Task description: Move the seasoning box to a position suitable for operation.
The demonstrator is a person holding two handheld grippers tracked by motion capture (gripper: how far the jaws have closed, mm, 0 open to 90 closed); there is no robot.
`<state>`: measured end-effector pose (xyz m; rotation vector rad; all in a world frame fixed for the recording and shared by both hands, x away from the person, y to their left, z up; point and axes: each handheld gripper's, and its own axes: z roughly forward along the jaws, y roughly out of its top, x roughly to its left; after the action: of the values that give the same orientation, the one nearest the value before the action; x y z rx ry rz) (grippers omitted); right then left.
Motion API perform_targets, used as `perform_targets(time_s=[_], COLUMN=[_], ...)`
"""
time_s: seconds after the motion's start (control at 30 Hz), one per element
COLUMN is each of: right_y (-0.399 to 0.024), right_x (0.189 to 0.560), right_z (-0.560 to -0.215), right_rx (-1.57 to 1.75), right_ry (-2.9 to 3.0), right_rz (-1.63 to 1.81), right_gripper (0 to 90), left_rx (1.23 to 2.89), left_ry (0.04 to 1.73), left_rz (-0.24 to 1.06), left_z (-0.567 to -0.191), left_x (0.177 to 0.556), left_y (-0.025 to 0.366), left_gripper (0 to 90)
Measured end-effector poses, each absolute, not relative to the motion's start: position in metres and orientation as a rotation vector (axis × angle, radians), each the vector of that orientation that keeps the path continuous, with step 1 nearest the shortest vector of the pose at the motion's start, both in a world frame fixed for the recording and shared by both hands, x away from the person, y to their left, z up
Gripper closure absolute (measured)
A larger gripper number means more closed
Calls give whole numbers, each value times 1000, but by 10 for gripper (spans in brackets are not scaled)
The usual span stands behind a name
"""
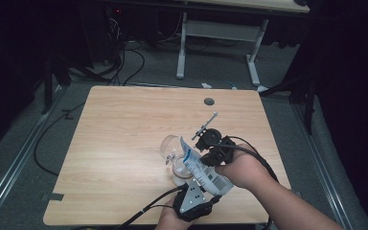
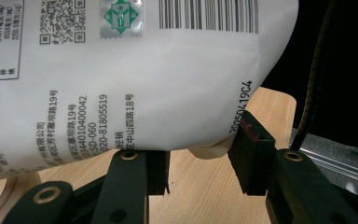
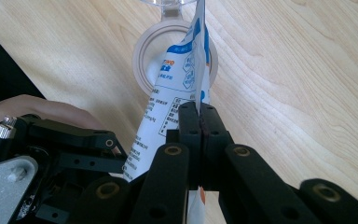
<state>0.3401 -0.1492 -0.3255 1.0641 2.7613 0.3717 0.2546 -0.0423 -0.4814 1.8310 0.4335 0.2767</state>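
A white pouch point(image 1: 205, 171) with blue print and a barcode hangs tilted over a clear round container point(image 1: 171, 149) at the front middle of the wooden table point(image 1: 124, 124). My right gripper point(image 1: 202, 158) is shut on the pouch's thin side seam point(image 3: 196, 70); the pouch's upper corner points into the container's round mouth point(image 3: 142, 56). Below it, my left gripper point(image 1: 199, 191) has its jaws half apart around the pouch's bulging bottom end point(image 2: 144, 84), and its fingertips point(image 2: 251, 140) press against that bulge. A hand holds each gripper.
A dark round cable hole point(image 1: 209, 101) lies near the table's far edge. Behind the table stands another desk on white legs point(image 1: 182, 48), with cables point(image 1: 124, 62) across the floor. The wood to the left of the container is bare.
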Motion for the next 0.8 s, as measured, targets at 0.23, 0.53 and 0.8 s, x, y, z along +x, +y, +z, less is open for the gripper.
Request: perform_targets(time_s=[0.23, 0.53, 0.8], right_y=[-149, -148, -147], right_x=[340, 341, 341], right_z=[-325, -325, -324], right_rx=[1057, 1055, 1054], right_ry=[2758, 2757, 2758], right_rz=[372, 376, 373], right_gripper=[899, 899, 899], left_rx=[1829, 1826, 1822], left_ry=[434, 436, 436], left_rz=[280, 280, 282], left_z=[-481, -480, -480], left_x=[255, 255, 256], left_y=[-42, -42, -42], left_gripper=[616, 616, 616])
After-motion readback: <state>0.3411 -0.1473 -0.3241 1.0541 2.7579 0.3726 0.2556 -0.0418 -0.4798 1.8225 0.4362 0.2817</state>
